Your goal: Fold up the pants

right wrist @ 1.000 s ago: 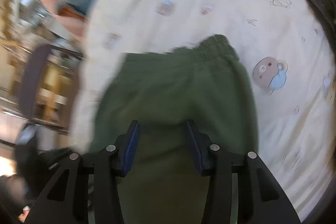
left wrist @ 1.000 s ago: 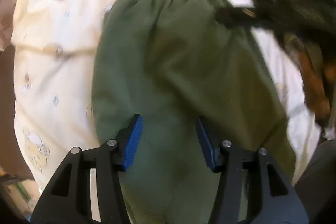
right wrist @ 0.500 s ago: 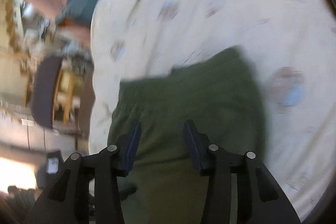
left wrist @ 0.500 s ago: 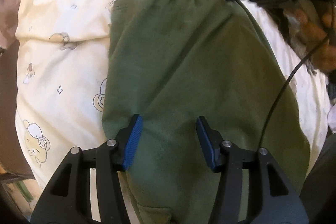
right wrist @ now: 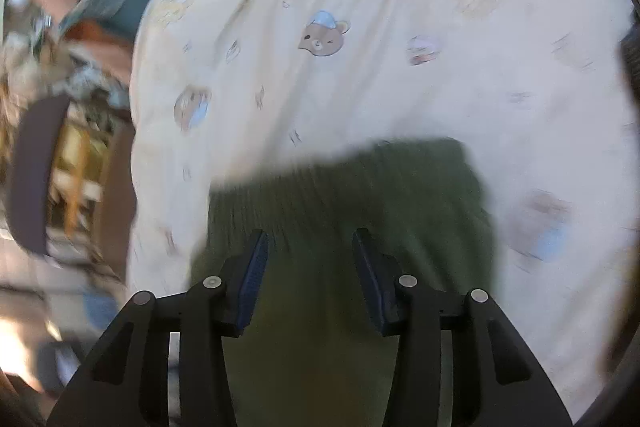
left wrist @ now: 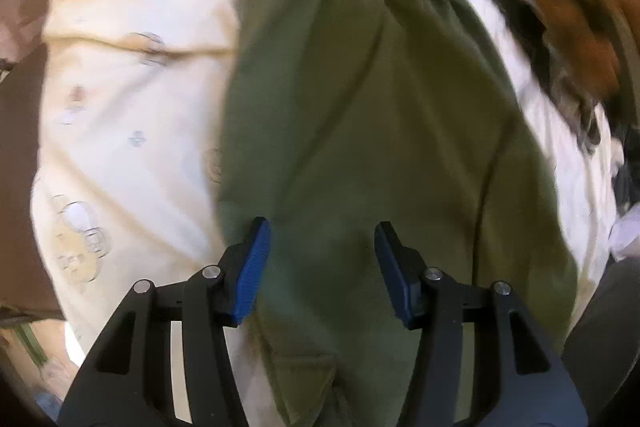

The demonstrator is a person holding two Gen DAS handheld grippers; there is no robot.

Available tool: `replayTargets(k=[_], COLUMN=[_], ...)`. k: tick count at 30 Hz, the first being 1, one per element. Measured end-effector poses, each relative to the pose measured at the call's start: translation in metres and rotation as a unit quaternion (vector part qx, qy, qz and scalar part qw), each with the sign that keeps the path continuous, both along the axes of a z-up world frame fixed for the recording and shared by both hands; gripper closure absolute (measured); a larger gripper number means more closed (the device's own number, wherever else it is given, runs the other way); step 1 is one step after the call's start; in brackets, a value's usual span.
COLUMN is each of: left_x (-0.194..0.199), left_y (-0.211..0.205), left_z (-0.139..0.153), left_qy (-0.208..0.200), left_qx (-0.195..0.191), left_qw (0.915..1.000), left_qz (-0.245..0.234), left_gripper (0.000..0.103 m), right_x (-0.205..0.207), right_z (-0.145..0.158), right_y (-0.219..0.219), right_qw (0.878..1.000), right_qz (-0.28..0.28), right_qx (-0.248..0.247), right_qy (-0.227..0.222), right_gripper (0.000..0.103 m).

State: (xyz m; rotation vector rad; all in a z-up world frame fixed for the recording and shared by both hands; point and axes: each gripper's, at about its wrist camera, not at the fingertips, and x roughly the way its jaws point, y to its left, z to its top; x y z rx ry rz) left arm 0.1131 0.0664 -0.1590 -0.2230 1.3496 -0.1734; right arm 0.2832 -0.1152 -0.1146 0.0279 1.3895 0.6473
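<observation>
Olive-green pants lie on my bear-print sheet, doubled lengthwise, waistband farthest from me. My left gripper and right gripper hover above the cloth, jaws apart, empty. Crosswise folds, I judge, remain.

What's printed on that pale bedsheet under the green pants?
Little cartoon bears on a cream bedsheet; the right wrist view shows one bear most sharply.
</observation>
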Motion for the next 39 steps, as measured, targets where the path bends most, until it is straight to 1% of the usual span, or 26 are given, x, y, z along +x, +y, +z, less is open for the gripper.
replayTargets(k=[1, 3, 5, 6, 8, 11, 12, 13, 14, 16, 17, 19, 20, 21, 22, 24, 25, 27, 29, 30, 32, 33, 35, 36, 37, 39], left_x=[-0.004, -0.013, -0.024, -0.033, -0.049, -0.078, -0.085, -0.093, -0.103, -0.115, -0.12, -0.126, -0.127, -0.128, -0.13, -0.14, -0.145, -0.154, -0.158, -0.162, -0.167, -0.171, -0.184, -0.188, -0.194, -0.201], left_y=[0.006, 0.013, 0.015, 0.012, 0.0, -0.015, -0.018, -0.022, -0.027, -0.035, -0.036, -0.038, -0.037, -0.034, -0.03, -0.019, -0.013, -0.007, -0.014, -0.019, -0.03, -0.035, -0.035, -0.034, -0.029, -0.025], left_z=[0.008, 0.018, 0.025, 0.029, 0.032, 0.035, 0.033, 0.03, 0.022, 0.005, 0.0, 0.001, 0.003, 0.005, 0.008, 0.019, 0.032, 0.047, 0.051, 0.045, 0.027, 0.02, 0.014, 0.012, 0.008, 0.007], left_qy=[-0.007, -0.013, -0.019, -0.021, -0.017, -0.007, 0.001, 0.01, 0.024, 0.054, 0.058, 0.045, 0.041, 0.04, 0.037, 0.019, -0.002, -0.023, -0.021, -0.006, 0.032, 0.042, 0.049, 0.061, 0.079, 0.093], left_qx=[-0.004, -0.02, -0.033, -0.041, -0.051, -0.057, -0.056, -0.051, -0.033, 0.009, 0.027, 0.046, 0.051, 0.05, 0.042, 0.016, -0.004, -0.032, -0.049, -0.051, -0.028, -0.013, 0.012, 0.013, 0.001, 0.004], left_qw=[0.9999, 0.9995, 0.9991, 0.9988, 0.9986, 0.9979, 0.9977, 0.9975, 0.9974, 0.9947, 0.9934, 0.992, 0.9919, 0.9929, 0.9946, 0.9974, 0.9985, 0.9978, 0.9965, 0.9958, 0.9949, 0.9943, 0.9924, 0.992, 0.9917, 0.9907], left_qz=[0.01, 0.02, 0.018, 0.014, -0.002, -0.029, -0.039, -0.047, -0.06, -0.087, -0.095, -0.109, -0.109, -0.1, -0.087, -0.067, -0.055, -0.053, -0.064, -0.076, -0.091, -0.097, -0.112, -0.109, -0.101, -0.099], left_gripper=[0.053, 0.053, 0.053, 0.053, 0.053, 0.053, 0.053, 0.052, 0.049, 0.049, 0.049, 0.047, 0.046, 0.046, 0.046, 0.047, 0.047, 0.047, 0.047, 0.046, 0.047, 0.047, 0.046, 0.046, 0.044, 0.043], right_x=[-0.015, -0.043, -0.083, -0.092, -0.127, -0.167, -0.178, -0.188, -0.196, -0.202, -0.204, -0.207, -0.209, -0.212, -0.218, -0.231, -0.242, -0.263, -0.289, -0.298, -0.312, -0.317, -0.322, -0.33, -0.338, -0.35], right_z=[0.011, 0.026, 0.037, 0.039, 0.034, 0.018, 0.009, -0.003, -0.016, -0.039, -0.045, -0.038, -0.028, -0.022, -0.01, 0.006, 0.016, 0.028, 0.026, 0.02, -0.003, -0.018, -0.04, -0.046, -0.048, -0.039], right_y=[-0.011, -0.031, -0.06, -0.071, -0.088, -0.099, -0.1, -0.103, -0.11, -0.128, -0.139, -0.161, -0.175, -0.183, -0.193, -0.193, -0.186, -0.165, -0.137, -0.128, -0.116, -0.114, -0.115, -0.119, -0.12, -0.119], right_qw=[1.0, 1.0, 0.999, 0.999, 0.997, 0.993, 0.992, 0.993, 0.991, 0.983, 0.979, 0.975, 0.974, 0.973, 0.973, 0.976, 0.98, 0.985, 0.985, 0.984, 0.983, 0.98, 0.973, 0.968, 0.967, 0.971], right_qz=[0.014, 0.023, 0.021, 0.017, 0.005, -0.022, -0.034, -0.052, -0.069, -0.107, -0.126, -0.149, -0.172, -0.185, -0.203, -0.194, -0.172, -0.132, -0.088, -0.082, -0.092, -0.101, -0.126, -0.14, -0.143, -0.123], right_qx=[0.004, 0.015, 0.034, 0.036, 0.048, 0.052, 0.04, 0.006, -0.028, -0.074, -0.092, -0.133, -0.126, -0.11, -0.067, -0.018, 0.01, 0.045, 0.09, 0.091, 0.064, 0.046, 0.033, 0.033, 0.027, 0.001], right_qy=[-0.002, 0.003, 0.016, 0.024, 0.061, 0.106, 0.111, 0.109, 0.107, 0.127, 0.131, 0.094, 0.081, 0.081, 0.091, 0.1, 0.102, 0.102, 0.118, 0.127, 0.146, 0.164, 0.191, 0.203, 0.208, 0.206], right_gripper=[0.056, 0.054, 0.047, 0.045, 0.045, 0.045, 0.045, 0.045, 0.045, 0.045, 0.045, 0.045, 0.045, 0.045, 0.045, 0.045, 0.045, 0.044, 0.044, 0.044, 0.044, 0.044, 0.044, 0.044, 0.044, 0.044])
